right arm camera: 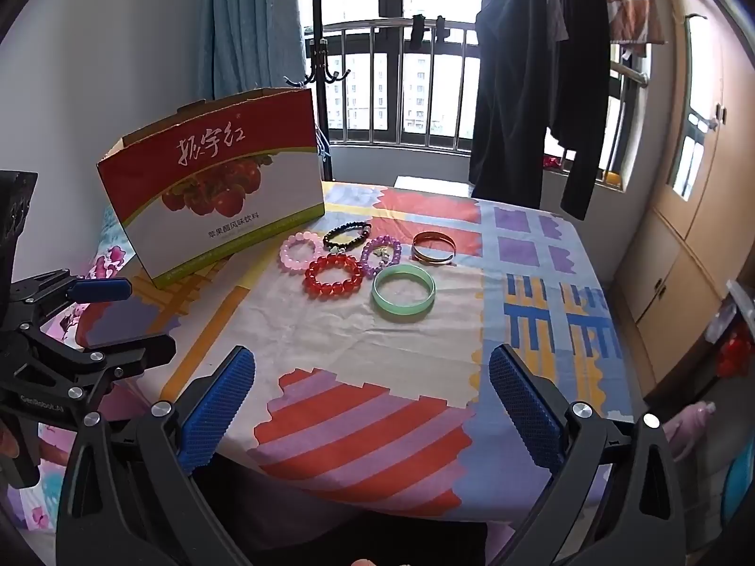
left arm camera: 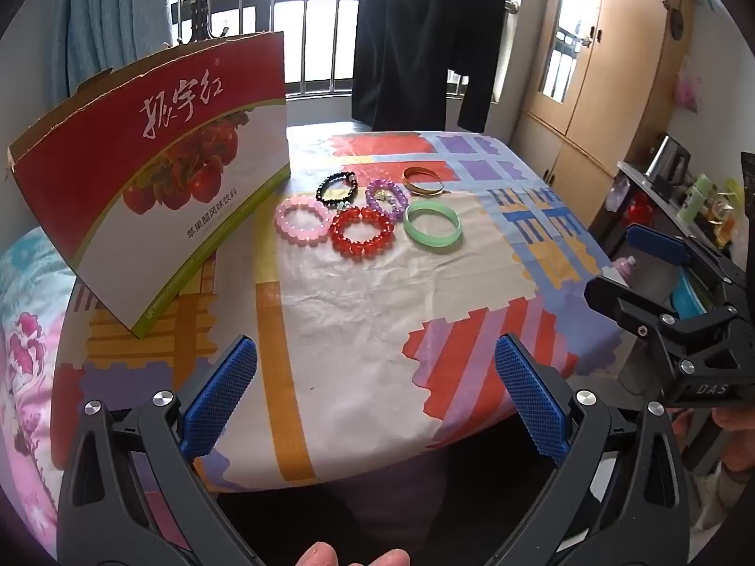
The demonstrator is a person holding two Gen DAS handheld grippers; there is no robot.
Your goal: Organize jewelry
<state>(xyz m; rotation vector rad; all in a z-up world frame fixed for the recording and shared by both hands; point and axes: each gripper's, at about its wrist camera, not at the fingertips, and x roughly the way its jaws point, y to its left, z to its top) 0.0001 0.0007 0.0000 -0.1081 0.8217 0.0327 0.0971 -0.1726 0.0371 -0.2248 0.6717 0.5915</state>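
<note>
Several bracelets lie together mid-table: pink beads (left arm camera: 303, 223) (right arm camera: 298, 252), red beads (left arm camera: 362, 236) (right arm camera: 333, 276), black beads (left arm camera: 337, 187) (right arm camera: 348, 235), purple beads (left arm camera: 387, 197) (right arm camera: 381, 253), a green bangle (left arm camera: 432, 227) (right arm camera: 403, 295) and a gold bangle (left arm camera: 423, 181) (right arm camera: 434, 247). An open red-and-white carton (left arm camera: 155, 174) (right arm camera: 212, 188) stands to their left. My left gripper (left arm camera: 375, 396) is open and empty at the table's near edge. My right gripper (right arm camera: 373, 401) is open and empty, also near the front edge, well short of the bracelets.
The table wears a patterned cloth (left arm camera: 358, 311) (right arm camera: 424, 353). Dark clothes (right arm camera: 519, 85) hang behind it by a railing. A coat stand (right arm camera: 317, 47) rises behind the carton. Wooden cupboards (right arm camera: 698, 188) and a cluttered shelf (left arm camera: 684, 203) stand at the right.
</note>
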